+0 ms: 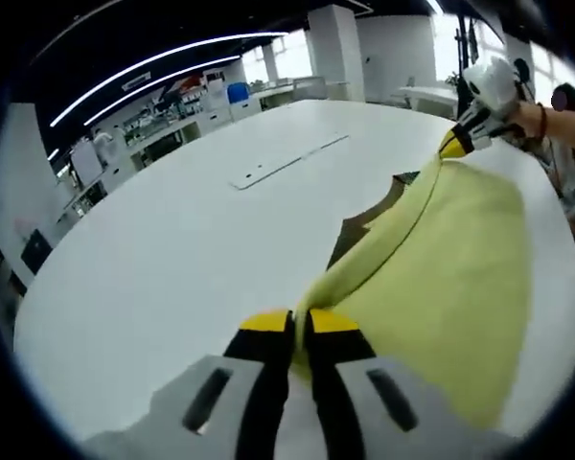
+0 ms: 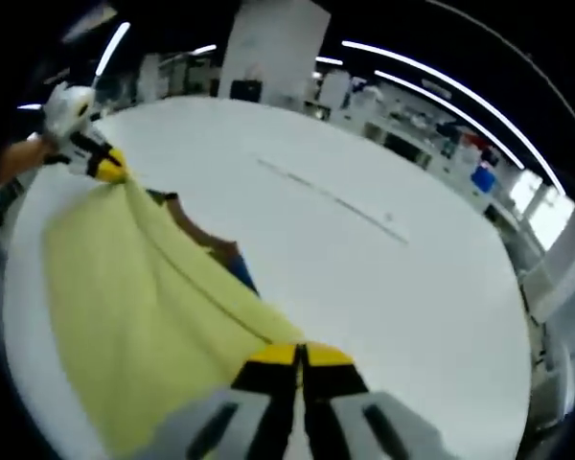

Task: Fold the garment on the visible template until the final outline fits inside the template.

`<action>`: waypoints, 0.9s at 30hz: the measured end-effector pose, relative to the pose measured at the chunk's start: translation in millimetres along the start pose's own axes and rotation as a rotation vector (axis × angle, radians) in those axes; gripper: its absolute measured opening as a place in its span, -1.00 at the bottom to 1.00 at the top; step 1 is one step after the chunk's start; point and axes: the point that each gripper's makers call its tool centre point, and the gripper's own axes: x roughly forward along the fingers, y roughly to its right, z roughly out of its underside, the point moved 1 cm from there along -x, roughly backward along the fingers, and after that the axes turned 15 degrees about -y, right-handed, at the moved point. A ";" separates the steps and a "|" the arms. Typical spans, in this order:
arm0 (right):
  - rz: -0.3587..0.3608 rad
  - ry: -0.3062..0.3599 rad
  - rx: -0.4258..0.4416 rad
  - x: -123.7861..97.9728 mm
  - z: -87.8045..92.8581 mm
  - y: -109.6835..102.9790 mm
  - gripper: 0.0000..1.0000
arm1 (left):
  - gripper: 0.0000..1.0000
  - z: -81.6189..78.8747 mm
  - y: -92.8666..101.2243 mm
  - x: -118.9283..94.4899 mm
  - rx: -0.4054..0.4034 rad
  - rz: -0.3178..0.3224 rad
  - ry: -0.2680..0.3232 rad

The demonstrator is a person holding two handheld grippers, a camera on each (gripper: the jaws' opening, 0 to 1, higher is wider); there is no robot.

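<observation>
A pale yellow garment is stretched taut above the white table, held up by one edge. My left gripper is shut on one end of that edge, yellow tips pinched on the cloth. My right gripper is shut on the other end of the yellow garment. Each gripper shows in the other's view: the right gripper at the top right with a person's hand, the left gripper at the top left. A brown template peeks out on the table under the raised cloth, seen too as the template with something blue beside it.
A thin flat strip lies on the table beyond the garment, the same strip crossing the table's middle. Desks, shelves and a blue bin stand behind the table. A person stands at the right edge.
</observation>
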 end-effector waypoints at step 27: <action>-0.140 0.001 -0.127 -1.2 2.7 -14.6 -0.65 | -0.74 23.2 -9.8 -18.0 0.125 0.007 0.009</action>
